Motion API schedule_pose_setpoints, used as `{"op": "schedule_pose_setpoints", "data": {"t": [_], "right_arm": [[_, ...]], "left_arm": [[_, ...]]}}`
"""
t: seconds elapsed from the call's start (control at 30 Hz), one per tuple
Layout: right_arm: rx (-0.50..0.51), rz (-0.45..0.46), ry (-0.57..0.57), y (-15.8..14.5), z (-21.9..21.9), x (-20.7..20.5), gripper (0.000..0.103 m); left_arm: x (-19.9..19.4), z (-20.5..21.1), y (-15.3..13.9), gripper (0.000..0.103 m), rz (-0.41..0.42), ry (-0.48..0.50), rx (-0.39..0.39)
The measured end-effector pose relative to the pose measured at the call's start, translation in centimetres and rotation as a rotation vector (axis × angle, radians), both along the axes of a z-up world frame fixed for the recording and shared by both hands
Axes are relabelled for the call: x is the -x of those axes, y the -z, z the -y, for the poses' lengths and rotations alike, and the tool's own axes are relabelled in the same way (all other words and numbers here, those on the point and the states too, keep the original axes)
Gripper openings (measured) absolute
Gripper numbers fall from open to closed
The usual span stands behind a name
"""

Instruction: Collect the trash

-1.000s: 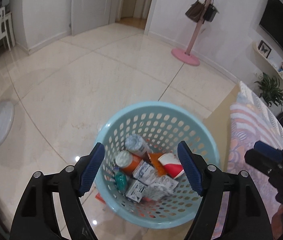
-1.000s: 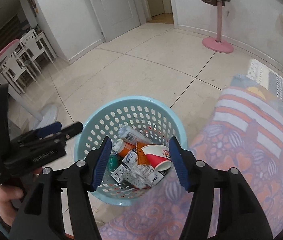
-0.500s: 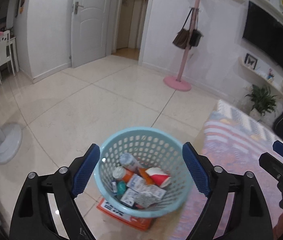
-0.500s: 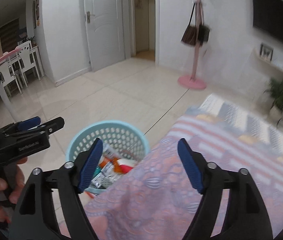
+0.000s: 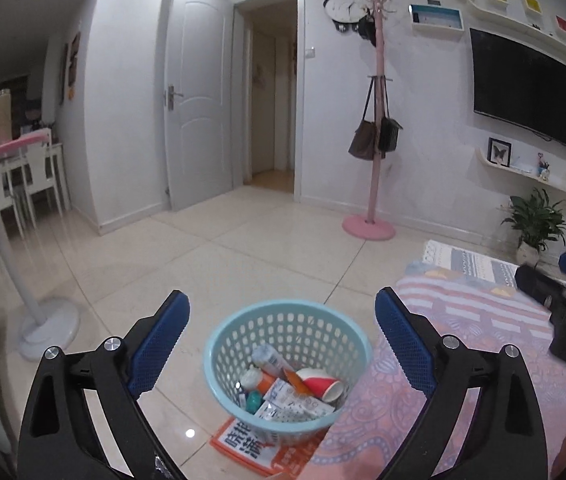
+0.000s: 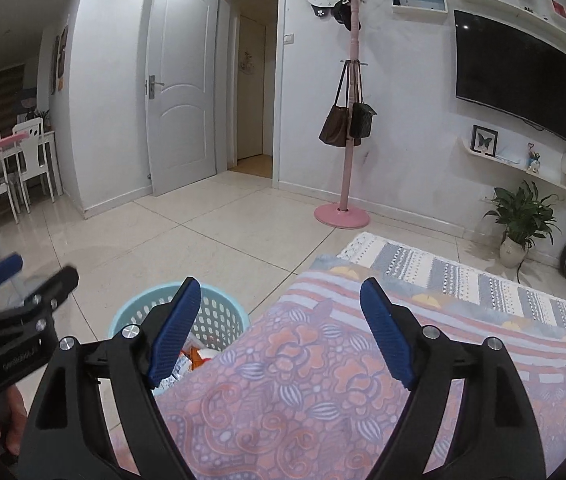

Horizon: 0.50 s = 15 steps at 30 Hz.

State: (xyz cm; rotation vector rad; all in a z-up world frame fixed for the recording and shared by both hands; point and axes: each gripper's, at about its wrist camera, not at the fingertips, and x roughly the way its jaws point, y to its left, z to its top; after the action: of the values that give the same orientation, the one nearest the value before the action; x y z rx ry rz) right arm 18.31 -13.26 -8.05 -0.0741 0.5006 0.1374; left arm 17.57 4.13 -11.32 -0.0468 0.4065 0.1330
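The pale blue basket (image 5: 288,364) stands on the tiled floor (image 5: 219,264) against the edge of the patterned blanket (image 5: 471,344), on an orange leaflet (image 5: 243,446), holding a paper cup (image 5: 321,385), bottles and packets. It lies below and between the left gripper (image 5: 282,344) fingers, jaws apart and empty; the right gripper (image 6: 279,330), likewise apart and empty, hangs over the blanket, basket at its left. Risk, as judged: the loosely heaped contents could spill if the rim is knocked.
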Motion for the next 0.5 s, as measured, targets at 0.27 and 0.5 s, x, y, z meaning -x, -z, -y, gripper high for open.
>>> {"op": "schedule_pose_setpoints", "data": {"t": [0.27,0.5], "right_arm": [[-0.016,-0.015,0.026,1.3,1.5,-0.2,0.078],[-0.022,-0.018,0.035,1.1,2.1,0.2,0.078]], "left_arm": [[-1.9,1.1,1.7,0.091,-0.067,0.031,0.007],[-1.5,1.0,1.7,0.092,-0.066,0.022,0.005]]}}
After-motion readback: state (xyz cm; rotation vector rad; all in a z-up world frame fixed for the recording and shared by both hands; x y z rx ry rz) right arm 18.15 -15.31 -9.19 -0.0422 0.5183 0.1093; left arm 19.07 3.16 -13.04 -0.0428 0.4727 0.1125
